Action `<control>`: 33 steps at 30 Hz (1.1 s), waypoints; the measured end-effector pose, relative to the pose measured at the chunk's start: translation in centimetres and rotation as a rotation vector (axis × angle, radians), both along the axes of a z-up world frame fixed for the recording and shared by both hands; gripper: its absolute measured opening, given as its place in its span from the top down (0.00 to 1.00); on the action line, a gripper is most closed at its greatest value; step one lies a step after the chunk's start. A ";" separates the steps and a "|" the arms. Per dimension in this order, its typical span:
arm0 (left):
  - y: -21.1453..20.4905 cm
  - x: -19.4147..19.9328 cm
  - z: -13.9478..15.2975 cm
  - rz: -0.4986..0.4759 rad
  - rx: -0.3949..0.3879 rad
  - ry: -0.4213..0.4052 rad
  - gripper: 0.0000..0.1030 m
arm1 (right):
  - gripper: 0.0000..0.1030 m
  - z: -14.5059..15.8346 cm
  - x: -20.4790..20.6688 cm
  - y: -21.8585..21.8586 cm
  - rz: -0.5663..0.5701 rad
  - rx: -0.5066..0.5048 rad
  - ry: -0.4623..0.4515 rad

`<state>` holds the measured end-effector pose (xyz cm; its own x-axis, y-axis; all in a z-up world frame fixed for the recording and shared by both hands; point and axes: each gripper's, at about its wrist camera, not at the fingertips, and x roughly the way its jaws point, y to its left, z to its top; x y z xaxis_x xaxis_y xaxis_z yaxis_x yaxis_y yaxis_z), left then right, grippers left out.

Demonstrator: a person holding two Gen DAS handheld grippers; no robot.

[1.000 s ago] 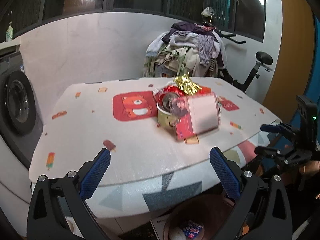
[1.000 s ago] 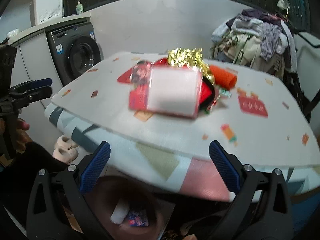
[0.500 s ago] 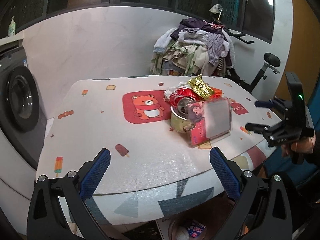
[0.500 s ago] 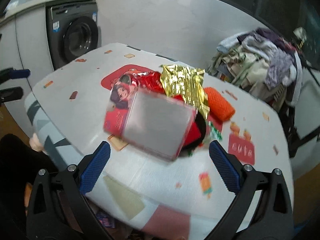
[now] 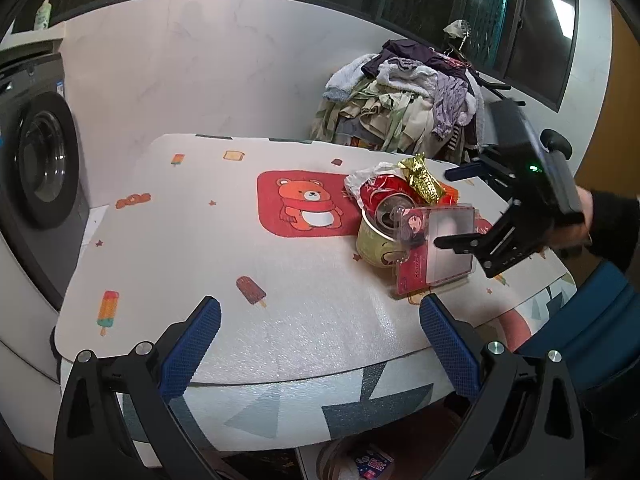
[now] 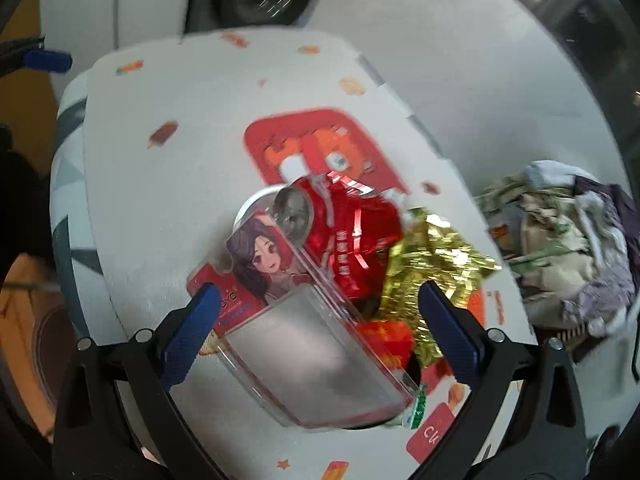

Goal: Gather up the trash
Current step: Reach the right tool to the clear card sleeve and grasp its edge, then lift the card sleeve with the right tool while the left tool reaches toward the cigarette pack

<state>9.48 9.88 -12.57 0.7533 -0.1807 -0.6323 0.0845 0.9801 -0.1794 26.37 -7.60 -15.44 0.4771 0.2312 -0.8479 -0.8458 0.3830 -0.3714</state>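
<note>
Hovering over the trash pile, the right gripper (image 6: 318, 326) is spread wide, nothing held; the clear blister pack (image 6: 308, 344) sits between its fingers, leaning on the yellow cup (image 5: 374, 246) near the table (image 5: 304, 320) edge. The left gripper (image 5: 320, 338) is also spread and empty, held back at the near edge. Risk: the slick, tilted plastic could be pushed off or the cup tipped if closure lands off-centre; red wrapper (image 6: 356, 240) and gold foil (image 6: 434, 254) may be snagged.

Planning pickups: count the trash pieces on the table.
5: blister pack nearest, yellow cup behind it, red wrapper atop the cup, gold foil beyond, orange piece alongside; others may hide.
</note>
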 end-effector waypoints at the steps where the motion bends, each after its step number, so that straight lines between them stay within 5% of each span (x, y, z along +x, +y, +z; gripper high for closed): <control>1: -0.1 0.0 -0.1 0.001 0.001 0.002 0.06 | 0.06 -0.6 0.2 0.3 0.018 -0.038 0.028; 4: -0.1 0.2 -0.4 0.001 -0.003 0.004 0.06 | 0.07 -2.2 -0.3 0.5 0.081 -0.168 0.046; 7: -0.2 0.4 -0.5 0.000 -0.005 0.005 0.06 | 0.24 -2.9 -1.2 0.0 0.113 -0.236 0.005; 12: -0.6 0.3 -0.4 -0.007 -0.007 0.000 0.06 | 0.38 -2.3 -3.4 -1.1 0.135 -0.237 -0.077; 17: -1.3 -0.1 -0.1 -0.020 -0.006 -0.008 0.06 | 0.49 -1.5 -5.5 -2.8 0.111 -0.188 -0.012; 24: -2.8 -0.6 0.0 -0.050 -0.021 -0.005 0.06 | 0.68 -0.2 -6.3 -6.4 -0.053 0.047 0.114; 33: -4.3 -0.7 -2.1 -0.087 -0.049 0.056 0.06 | 0.74 -0.2 -6.5 -10.5 -0.274 0.354 0.304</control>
<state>8.82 5.59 -14.70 0.6969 -0.2757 -0.6621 0.1577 0.9595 -0.2335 19.88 -18.10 -15.62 0.3053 0.4296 -0.8499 -0.7468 0.6617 0.0662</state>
